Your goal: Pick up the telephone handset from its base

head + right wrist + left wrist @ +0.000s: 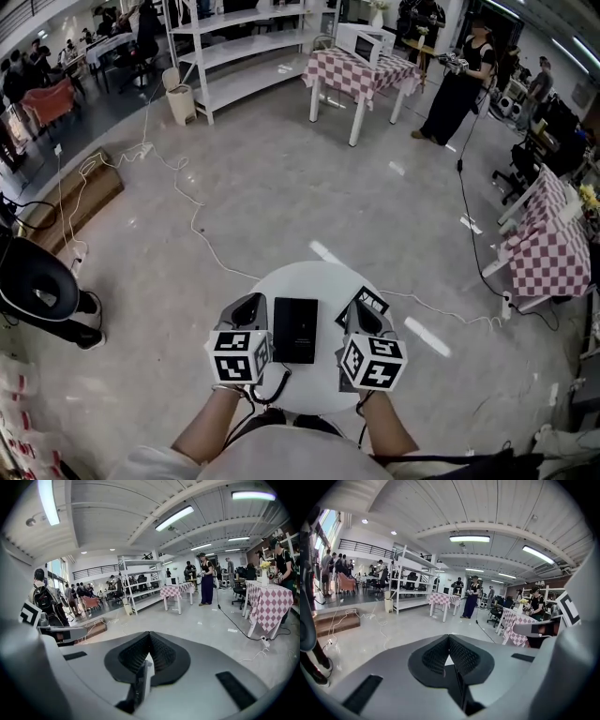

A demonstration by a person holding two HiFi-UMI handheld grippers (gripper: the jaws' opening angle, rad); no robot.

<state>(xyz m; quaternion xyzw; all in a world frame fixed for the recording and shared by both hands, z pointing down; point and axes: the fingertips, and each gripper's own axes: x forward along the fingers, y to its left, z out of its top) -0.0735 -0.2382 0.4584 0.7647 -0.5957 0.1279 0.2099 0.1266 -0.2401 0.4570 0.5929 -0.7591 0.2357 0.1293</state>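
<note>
A black telephone [295, 328] lies flat in the middle of a small round white table [319, 281], its handset resting on the base. A dark cord [273, 385] curls off its near left corner. My left gripper [249, 306] hovers just left of the phone, jaws shut and empty. My right gripper [360, 315] hovers just right of the phone, also shut with nothing in it. In the left gripper view the dark pads [436, 656] meet at the tip, and both gripper views look out over the room, not at the phone.
Grey floor surrounds the table, with white cables [192, 220] trailing across it. A black chair [37, 291] stands at the left. Checked-cloth tables [361, 75] [548, 248], white shelving [239, 52] and a standing person [459, 84] lie farther off.
</note>
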